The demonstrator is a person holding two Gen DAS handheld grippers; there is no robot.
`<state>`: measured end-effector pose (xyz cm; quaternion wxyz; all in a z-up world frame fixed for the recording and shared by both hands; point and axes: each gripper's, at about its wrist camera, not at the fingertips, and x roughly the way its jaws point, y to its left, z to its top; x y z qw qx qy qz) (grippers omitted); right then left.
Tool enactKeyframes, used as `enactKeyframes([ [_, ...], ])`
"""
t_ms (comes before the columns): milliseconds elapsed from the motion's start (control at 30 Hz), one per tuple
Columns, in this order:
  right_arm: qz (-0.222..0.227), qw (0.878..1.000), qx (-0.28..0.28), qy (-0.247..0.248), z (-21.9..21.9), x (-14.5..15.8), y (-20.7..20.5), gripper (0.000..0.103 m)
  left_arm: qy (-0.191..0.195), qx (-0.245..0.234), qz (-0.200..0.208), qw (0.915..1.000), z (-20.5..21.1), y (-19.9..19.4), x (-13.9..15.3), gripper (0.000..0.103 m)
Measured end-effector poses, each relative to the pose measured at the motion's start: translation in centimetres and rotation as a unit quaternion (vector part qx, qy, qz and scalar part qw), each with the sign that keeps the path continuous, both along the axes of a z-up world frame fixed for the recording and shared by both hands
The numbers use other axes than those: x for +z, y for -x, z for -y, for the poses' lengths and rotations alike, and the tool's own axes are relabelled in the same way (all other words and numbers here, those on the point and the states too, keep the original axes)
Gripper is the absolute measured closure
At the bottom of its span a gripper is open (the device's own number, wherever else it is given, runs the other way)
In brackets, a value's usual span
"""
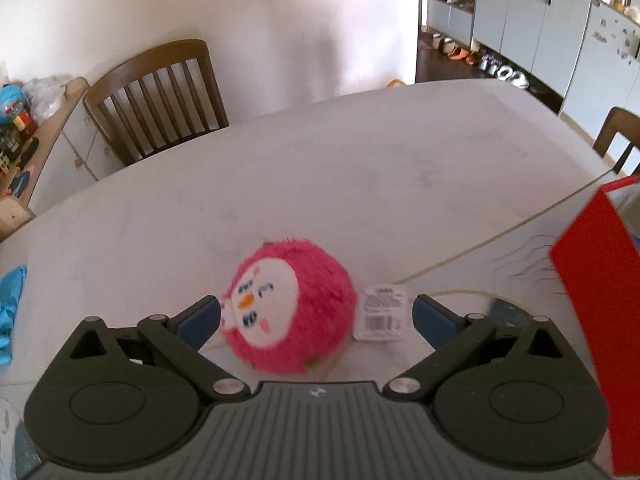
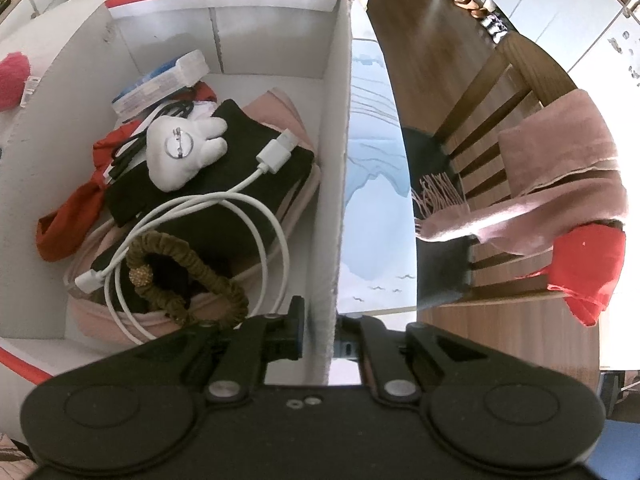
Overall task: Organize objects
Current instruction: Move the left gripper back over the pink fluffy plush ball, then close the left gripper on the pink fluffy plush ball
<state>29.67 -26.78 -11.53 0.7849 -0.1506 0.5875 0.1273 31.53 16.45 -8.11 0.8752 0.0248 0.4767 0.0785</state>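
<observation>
A pink fluffy plush ball (image 1: 292, 308) with a white face and a paper tag (image 1: 382, 312) lies on the white table (image 1: 320, 184). My left gripper (image 1: 316, 316) is open, its blue-padded fingers on either side of the plush, not pressing it. My right gripper (image 2: 320, 336) is shut on the right wall of the white and red cardboard box (image 2: 338, 160). The box holds a white cable (image 2: 224, 208), a white plush hand (image 2: 184, 152), an olive scrunchie (image 2: 188, 280), black, pink and red cloth and a packet (image 2: 160, 80). The plush shows at the far left (image 2: 12, 80).
The box's red outer side (image 1: 596, 312) stands right of my left gripper. A thin stick (image 1: 500, 236) lies on the table. A blue cloth (image 1: 10, 308) is at the left edge. Wooden chairs (image 1: 160, 100) surround the table; one carries a pink scarf (image 2: 560, 168).
</observation>
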Motion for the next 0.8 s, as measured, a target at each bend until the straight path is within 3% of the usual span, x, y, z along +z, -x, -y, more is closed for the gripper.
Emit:
enactKeyframes([
  [233, -0.005, 1.0, -0.009, 0.002, -0.1, -0.3, 0.0, 0.095, -0.004, 0.023, -0.037, 0.9991, -2.5, -2.6, -2.9, 0.0],
  [400, -0.014, 1.0, -0.014, 0.006, -0.1, -0.8, 0.1, 0.095, 0.032, 0.037, -0.051, 0.9975, -3.9, -3.2, -4.4, 0.0],
  [600, -0.017, 1.0, -0.015, 0.009, -0.2, -1.0, 0.1, 0.095, 0.033, 0.038, -0.055, 0.9972, -3.6, -3.5, -5.2, 0.002],
  [800, -0.014, 1.0, -0.016, 0.01, -0.3, -1.0, 0.0, 0.096, 0.036, 0.047, -0.05, 0.997, -3.3, -3.1, -5.0, 0.013],
])
